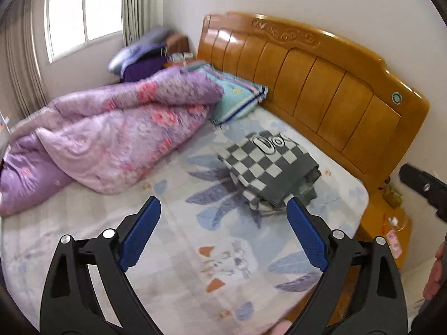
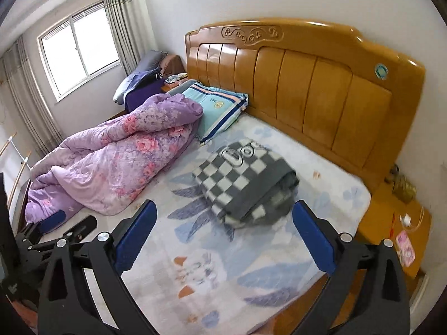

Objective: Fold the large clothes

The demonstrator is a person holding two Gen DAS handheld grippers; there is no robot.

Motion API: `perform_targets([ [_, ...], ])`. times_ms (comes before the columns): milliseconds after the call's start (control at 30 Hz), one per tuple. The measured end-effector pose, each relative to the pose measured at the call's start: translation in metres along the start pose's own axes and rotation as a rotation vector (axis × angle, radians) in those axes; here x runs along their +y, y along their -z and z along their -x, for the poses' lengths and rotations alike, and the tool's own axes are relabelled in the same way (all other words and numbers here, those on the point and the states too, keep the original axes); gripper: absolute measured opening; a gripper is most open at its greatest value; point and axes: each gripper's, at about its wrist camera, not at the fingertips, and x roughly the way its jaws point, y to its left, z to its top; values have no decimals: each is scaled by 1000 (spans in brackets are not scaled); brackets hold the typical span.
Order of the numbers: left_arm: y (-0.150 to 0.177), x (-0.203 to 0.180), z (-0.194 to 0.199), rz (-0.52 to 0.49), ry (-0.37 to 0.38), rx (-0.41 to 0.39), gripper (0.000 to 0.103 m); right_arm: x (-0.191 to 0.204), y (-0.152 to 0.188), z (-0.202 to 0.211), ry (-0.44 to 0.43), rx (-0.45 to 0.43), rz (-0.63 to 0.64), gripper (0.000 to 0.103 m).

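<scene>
A grey and white checked garment [image 1: 268,167] lies folded into a compact stack on the bed's floral sheet [image 1: 195,251], near the headboard. It also shows in the right wrist view [image 2: 245,181]. My left gripper [image 1: 223,206] is open and empty, held above the sheet just short of the stack. My right gripper [image 2: 225,209] is open and empty, also just short of the stack. The left gripper's body shows at the lower left of the right wrist view [image 2: 56,229]. Part of the right gripper shows at the right edge of the left wrist view [image 1: 421,187].
A crumpled purple floral quilt [image 1: 111,136] fills the bed's left half. A teal striped pillow [image 1: 237,95] lies by the wooden headboard [image 1: 321,83]. A wooden nightstand [image 2: 391,223] with small items stands right of the bed. A window [image 2: 78,47] is at far left.
</scene>
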Motion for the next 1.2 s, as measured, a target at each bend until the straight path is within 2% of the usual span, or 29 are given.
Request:
perform_targets([
  [67, 11, -3, 13, -34, 52, 0, 96, 5, 17, 5, 22, 10, -17, 94],
  [200, 26, -7, 28, -39, 10, -34, 96, 11, 39, 7, -8, 22, -57, 94],
  [367, 28, -4, 27, -53, -54, -8, 96, 25, 42, 8, -21, 26, -18, 94],
  [567, 27, 8, 29, -13, -82, -14, 96, 41, 41, 6, -24, 27, 43, 94],
  [1200, 40, 21, 22, 87, -104, 48, 96, 64, 44, -11, -61, 94, 170, 94],
])
